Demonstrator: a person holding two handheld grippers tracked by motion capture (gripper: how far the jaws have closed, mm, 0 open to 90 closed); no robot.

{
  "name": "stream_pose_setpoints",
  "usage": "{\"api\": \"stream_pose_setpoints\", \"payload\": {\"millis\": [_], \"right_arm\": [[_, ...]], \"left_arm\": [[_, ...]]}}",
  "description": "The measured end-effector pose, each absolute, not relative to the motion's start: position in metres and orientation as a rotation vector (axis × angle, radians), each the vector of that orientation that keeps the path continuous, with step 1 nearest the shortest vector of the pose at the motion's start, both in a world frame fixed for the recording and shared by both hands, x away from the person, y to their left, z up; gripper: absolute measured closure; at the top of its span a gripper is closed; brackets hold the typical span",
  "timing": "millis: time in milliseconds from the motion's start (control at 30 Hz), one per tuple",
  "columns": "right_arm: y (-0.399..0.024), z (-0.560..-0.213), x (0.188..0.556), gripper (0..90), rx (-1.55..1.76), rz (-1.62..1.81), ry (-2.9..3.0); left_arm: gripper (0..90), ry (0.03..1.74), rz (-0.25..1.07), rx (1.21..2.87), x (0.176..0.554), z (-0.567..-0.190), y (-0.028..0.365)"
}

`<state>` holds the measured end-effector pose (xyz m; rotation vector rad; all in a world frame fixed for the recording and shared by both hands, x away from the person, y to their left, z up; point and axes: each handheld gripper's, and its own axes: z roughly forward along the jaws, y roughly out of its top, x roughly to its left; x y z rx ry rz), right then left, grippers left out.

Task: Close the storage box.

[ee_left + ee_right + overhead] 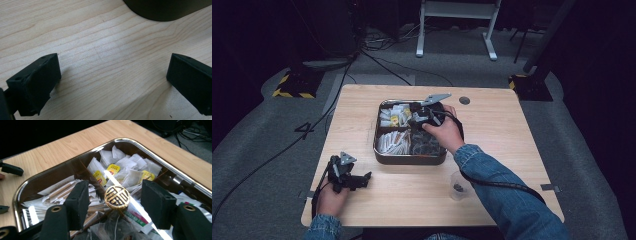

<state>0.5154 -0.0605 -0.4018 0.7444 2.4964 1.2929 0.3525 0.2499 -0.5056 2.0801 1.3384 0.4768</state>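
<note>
The right gripper (pixel 116 206) has its jaws apart, with a round gold knob (pixel 117 197) standing between the pads and touching neither; no earlier state is told here, only the gap on both sides. The knob sits at the middle of a metal tray (pixel 384 157) where its dividers meet. Beyond the knob, one compartment holds white sachets with yellow labels (pixel 113 169); to the left, another holds long paper-wrapped sticks (pixel 60 190); nearest the gripper lie clear crinkled packets (pixel 117 227), and one with green and red print (pixel 136 218). In the high view the right hand (pixel 444 132) reaches over the tray's middle, its denim sleeve (pixel 507 195) crossing the table (pixel 492 125) beside a small clear plastic cup (pixel 458 186) with something dark inside. The left gripper (pixel 113 82) rests low over bare wood near the table's front left corner, jaws wide apart and holding nothing, with the tray's dark wall just ahead.
</note>
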Motion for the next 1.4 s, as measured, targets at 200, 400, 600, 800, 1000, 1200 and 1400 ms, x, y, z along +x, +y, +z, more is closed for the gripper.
{"api": "stream_pose_setpoints", "payload": {"millis": [200, 400, 600, 800, 1000, 1200, 1400], "right_arm": [[-0.078, -0.388, 0.507, 39.0, 0.737, 1.334, 2.473], [-0.1, -0.374, 0.497, 37.9, 0.697, 1.331, 2.446], [-0.129, -0.364, 0.484, 37.6, 0.689, 1.308, 2.415], [-0.163, -0.361, 0.472, 37.3, 0.719, 1.291, 2.399], [-0.198, -0.365, 0.46, 36.7, 0.718, 1.21, 2.416], [-0.231, -0.373, 0.446, 33.8, 0.744, 1.22, 2.393], [-0.266, -0.384, 0.432, 31.6, 0.781, 1.333, 2.369]], "left_arm": [[0.0, 1.338, 0.477, 2.08, 0.352, -0.506, 0.25], [0.0, 1.338, 0.475, 2.082, 0.352, -0.506, 0.25], [0.0, 1.338, 0.475, 2.081, 0.352, -0.506, 0.25], [0.0, 1.341, 0.475, 2.076, 0.352, -0.506, 0.25], [0.0, 1.339, 0.474, 2.078, 0.352, -0.506, 0.25], [0.0, 1.341, 0.475, 2.076, 0.352, -0.506, 0.25], [0.0, 1.341, 0.475, 2.076, 0.352, -0.506, 0.25]]}}
